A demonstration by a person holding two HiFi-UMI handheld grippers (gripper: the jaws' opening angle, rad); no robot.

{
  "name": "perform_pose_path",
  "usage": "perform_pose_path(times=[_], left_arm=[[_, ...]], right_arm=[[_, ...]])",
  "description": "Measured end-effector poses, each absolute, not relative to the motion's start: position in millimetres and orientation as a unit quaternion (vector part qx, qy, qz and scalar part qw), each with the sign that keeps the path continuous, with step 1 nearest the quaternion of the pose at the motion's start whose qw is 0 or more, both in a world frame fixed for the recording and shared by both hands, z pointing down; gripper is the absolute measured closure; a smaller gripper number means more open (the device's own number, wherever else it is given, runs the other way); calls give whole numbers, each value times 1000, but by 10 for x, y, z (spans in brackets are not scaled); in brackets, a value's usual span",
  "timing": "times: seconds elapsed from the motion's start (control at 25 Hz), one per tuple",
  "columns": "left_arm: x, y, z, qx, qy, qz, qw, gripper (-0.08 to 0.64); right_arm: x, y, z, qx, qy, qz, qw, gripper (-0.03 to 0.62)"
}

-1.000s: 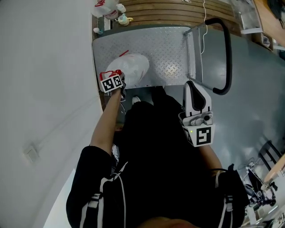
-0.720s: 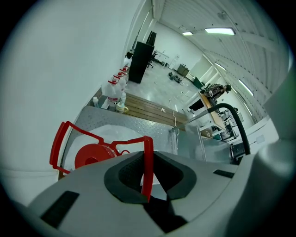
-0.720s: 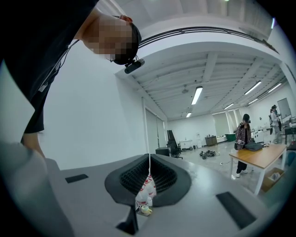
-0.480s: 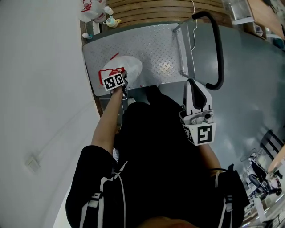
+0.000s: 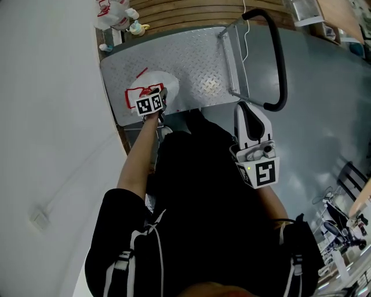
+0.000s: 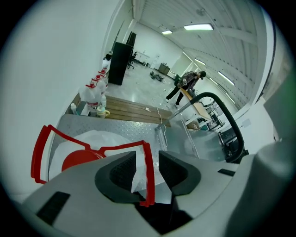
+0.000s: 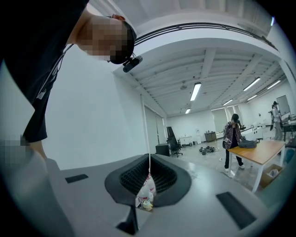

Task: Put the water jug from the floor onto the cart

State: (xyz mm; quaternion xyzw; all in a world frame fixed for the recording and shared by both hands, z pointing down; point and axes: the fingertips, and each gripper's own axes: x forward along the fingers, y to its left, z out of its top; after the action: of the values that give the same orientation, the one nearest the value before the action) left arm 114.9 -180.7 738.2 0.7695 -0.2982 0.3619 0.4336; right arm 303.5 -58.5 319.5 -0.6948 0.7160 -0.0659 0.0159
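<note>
The water jug [image 5: 155,83], translucent white with a red cap [image 6: 76,159] and a red handle [image 6: 148,171], rests on the cart's metal deck [image 5: 191,58] near its left front corner. My left gripper [image 5: 163,96] points down at the jug's top. Its jaws are opening. In the left gripper view the left gripper [image 6: 147,166] has the red handle in the gap between its pads, with space on both sides. My right gripper [image 5: 244,107] hovers level to the right of the deck's front edge, shut and empty, as the right gripper [image 7: 148,178] shows in its own view.
The cart's black push handle [image 5: 278,64] rises on the right side. A wooden pallet [image 5: 191,11] lies beyond the deck, with more jugs [image 5: 113,11] at its left end. A white wall runs along the left. A person [image 7: 231,139] stands far off by a table.
My left gripper and the jug have shifted left across the cart deck. The right gripper has hardly moved.
</note>
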Motion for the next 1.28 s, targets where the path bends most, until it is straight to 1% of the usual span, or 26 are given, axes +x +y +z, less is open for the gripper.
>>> perform_pose_path(times=[0.28,0.48,0.52,0.56,0.6,0.68,0.84,1.12,1.28], left_arm=[[1224,-1900,6958,815,-306,332,363,403],[1195,-2040,6394,854,-333,279,286,407],[1190,-2049,6251,861,-337,266,273,438],[1165,-2047,6101,867,-341,252,262,496],[1121,-2029,5946,872,-346,237,252,512],[996,-1944,5643,880,-353,211,239,534],[757,-1687,5108,890,-357,165,231,541],[337,-1161,4386,907,-361,117,180,541],[200,-945,4050,911,-365,78,174,541]], right_arm=[[2971,-634,3194,-677,733,-62,17,572],[2815,-672,3184,-664,745,-60,24,572],[2773,-682,3180,-661,748,-60,24,572],[2714,-685,3162,-658,750,-58,26,572],[2635,-677,3135,-656,752,-55,26,572],[2450,-635,3068,-653,755,-50,26,572],[2123,-562,2955,-648,759,-50,32,572],[1543,-440,2879,-638,768,-51,35,572],[1302,-361,2839,-640,766,-52,32,574]])
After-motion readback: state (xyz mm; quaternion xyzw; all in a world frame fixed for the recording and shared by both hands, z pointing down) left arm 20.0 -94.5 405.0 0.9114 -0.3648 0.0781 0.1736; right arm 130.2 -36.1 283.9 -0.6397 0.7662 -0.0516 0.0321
